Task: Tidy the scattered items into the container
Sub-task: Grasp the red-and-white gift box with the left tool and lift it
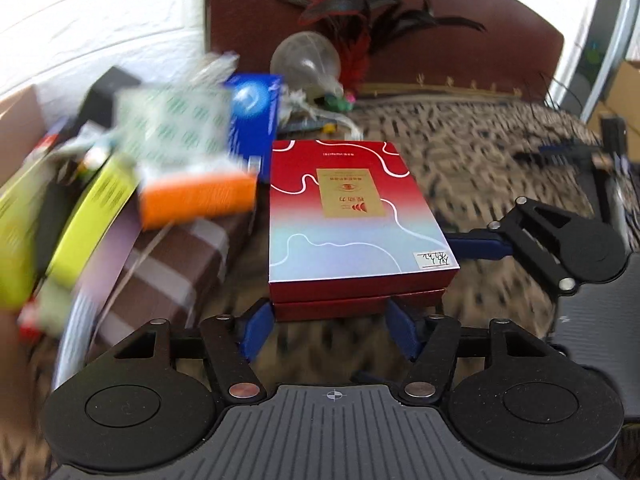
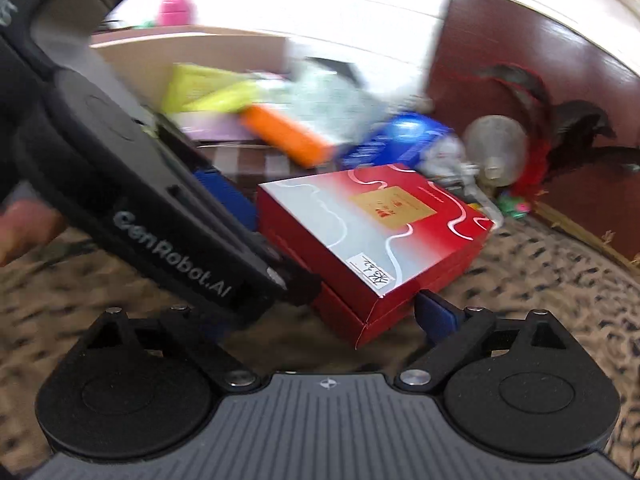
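Note:
A flat red and pale-blue box (image 1: pixel 352 208) with a gold label is clamped at its near edge between the blue fingers of my left gripper (image 1: pixel 332 322). It also shows in the right wrist view (image 2: pixel 376 232), held above the patterned carpet. My right gripper (image 2: pixel 328 320) has its right finger (image 2: pixel 434 312) against the box's near corner; its left finger is hidden behind the left gripper's black body (image 2: pixel 160 208). The right gripper also shows in the left wrist view (image 1: pixel 484 246), touching the box's right side. A cardboard container (image 1: pixel 16 132) at left holds a blurred pile of boxes.
In the pile are an orange and green box (image 1: pixel 188 168), a blue box (image 1: pixel 254 120), yellow packs (image 1: pixel 92 216) and a brown checked box (image 1: pixel 172 264). A clear bulb (image 1: pixel 306 60) and red-black feathers (image 1: pixel 360 24) lie by a dark wooden board (image 1: pixel 460 52).

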Tool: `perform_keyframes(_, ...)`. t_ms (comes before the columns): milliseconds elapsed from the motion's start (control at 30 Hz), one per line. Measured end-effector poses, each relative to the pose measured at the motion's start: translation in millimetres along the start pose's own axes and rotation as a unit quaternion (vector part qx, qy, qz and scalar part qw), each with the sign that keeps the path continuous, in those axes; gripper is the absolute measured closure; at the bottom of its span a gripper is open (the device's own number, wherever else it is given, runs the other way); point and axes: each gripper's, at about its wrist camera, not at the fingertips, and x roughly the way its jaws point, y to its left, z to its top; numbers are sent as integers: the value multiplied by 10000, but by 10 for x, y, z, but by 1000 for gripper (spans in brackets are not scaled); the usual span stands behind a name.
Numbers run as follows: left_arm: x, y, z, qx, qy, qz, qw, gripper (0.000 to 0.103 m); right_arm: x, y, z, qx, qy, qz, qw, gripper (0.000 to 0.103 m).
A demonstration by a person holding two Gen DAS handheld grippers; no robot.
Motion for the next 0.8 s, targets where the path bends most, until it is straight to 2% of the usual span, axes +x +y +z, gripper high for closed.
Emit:
perform_keyframes(133, -446, 142, -566, -237, 253, 57, 9994, 29, -403, 579, -118, -303, 102, 738, 9968, 7)
perform_keyframes(200, -686, 246, -832, -363, 282, 198, 9987, 28, -589, 888, -145, -537, 3, 1122, 9922, 7)
perform_keyframes(267, -919, 368, -1029, -710, 330, 209, 9967, 25, -732, 1130, -155, -857, -100, 1353, 9870, 9)
perform_keyframes(300, -1040, 426, -1114, -892, 322, 168, 9954, 23, -785, 1216, -162, -1113, -122, 1298, 9852, 8)
perform_keyframes(367, -1283, 499, -1255, -1102, 217, 138, 9936, 18, -828, 1262, -163, -1490, -89, 907, 9846, 7)
perform_keyframes(433, -1472, 493, -1355, -1164, 73, 82, 9931, 18, -815, 1154, -107, -1508, 69, 558, 9870, 6)
perform_keyframes(533, -1530, 346, -1374, -1030, -1, -135, 9946, 15, -780, 969, -39, -1437, 187, 286, 9890, 3)
perform_keyframes(700, -1323, 49, -1240, -783, -110, -297, 9964, 14, -507, 717, 19, -1731, 404, 245, 9838, 2)
perform_keyframes(800, -1127, 43, -1151, -909, -96, -158, 9957, 14, -324, 601, 51, -1869, 601, 441, 9795, 2)
